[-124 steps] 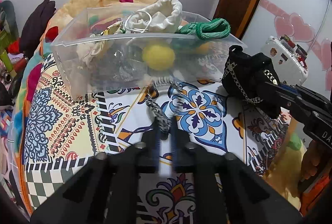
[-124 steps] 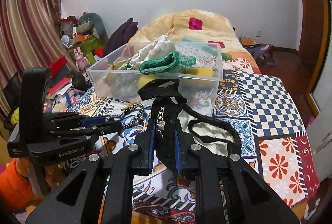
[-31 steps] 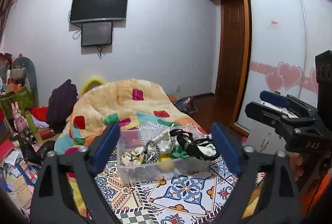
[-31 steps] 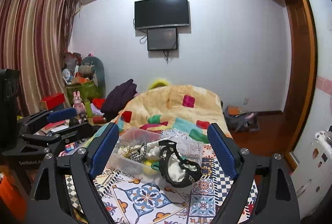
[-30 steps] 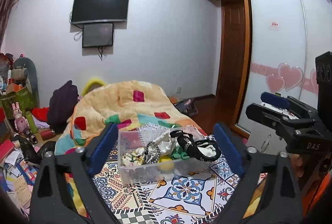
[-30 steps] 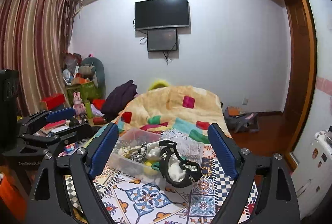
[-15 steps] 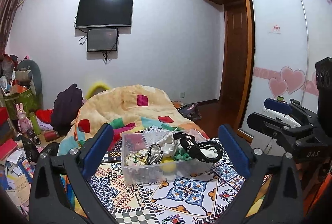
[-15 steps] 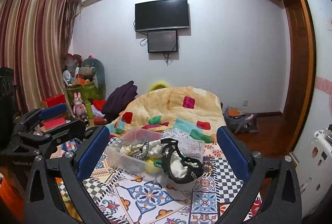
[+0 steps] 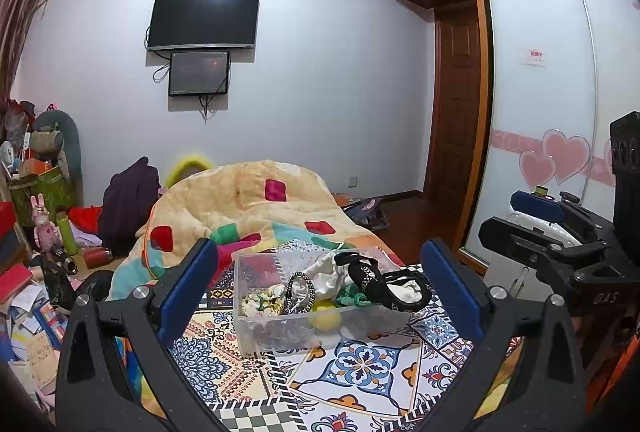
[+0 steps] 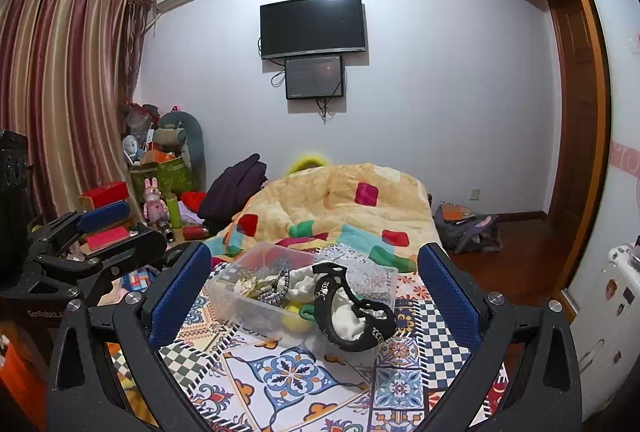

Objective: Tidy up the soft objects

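A clear plastic bin (image 9: 280,328) (image 10: 240,304) sits on the patterned bedspread (image 9: 360,364). It holds a black chain-strap bag (image 9: 384,284) (image 10: 344,316) draped over its right end, a beaded chain (image 9: 298,292), a white cloth pouch (image 9: 326,274), a green rope (image 9: 354,298) and a yellow ball (image 9: 326,318). My left gripper (image 9: 320,284) is open and empty, held back from the bin. My right gripper (image 10: 314,288) is open and empty too, also well back from the bin. Each gripper shows at the edge of the other's view.
A lumpy yellow quilt (image 9: 248,204) lies behind the bin. Clutter, boxes and toys (image 10: 152,200) fill the left floor. A white suitcase (image 10: 612,308) stands at the right by the wardrobe. A TV (image 10: 314,26) hangs on the far wall.
Both grippers let go of the chain and the black bag, which now lie in the bin. Both have opened wide, pulled back and risen.
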{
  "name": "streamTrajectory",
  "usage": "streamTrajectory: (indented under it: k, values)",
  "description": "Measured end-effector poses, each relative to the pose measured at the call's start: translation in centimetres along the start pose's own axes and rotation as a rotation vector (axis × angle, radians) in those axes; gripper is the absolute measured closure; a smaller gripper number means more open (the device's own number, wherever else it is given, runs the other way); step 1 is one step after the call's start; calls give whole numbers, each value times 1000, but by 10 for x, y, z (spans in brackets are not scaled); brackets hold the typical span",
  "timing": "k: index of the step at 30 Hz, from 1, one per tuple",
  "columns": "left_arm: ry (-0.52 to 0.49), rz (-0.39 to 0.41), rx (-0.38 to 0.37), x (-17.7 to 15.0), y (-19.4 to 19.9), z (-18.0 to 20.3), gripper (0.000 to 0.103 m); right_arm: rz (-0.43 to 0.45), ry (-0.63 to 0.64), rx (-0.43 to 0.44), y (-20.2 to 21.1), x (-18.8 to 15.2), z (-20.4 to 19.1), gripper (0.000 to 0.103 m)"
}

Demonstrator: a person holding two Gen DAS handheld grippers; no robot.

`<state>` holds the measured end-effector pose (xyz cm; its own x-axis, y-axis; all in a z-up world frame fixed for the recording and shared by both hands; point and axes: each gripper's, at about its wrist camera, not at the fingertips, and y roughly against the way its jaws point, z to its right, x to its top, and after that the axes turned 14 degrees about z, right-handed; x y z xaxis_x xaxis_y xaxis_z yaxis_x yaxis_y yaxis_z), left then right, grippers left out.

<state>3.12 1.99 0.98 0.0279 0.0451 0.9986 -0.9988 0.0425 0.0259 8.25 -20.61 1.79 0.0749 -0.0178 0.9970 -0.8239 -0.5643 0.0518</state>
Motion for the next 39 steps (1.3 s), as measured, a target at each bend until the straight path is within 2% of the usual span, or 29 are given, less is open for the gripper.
streamTrajectory:
  k: [39]
  values:
    - [1,-7,-12,0,0,2,0,-7,-12,-3,3,-1,-1,0]
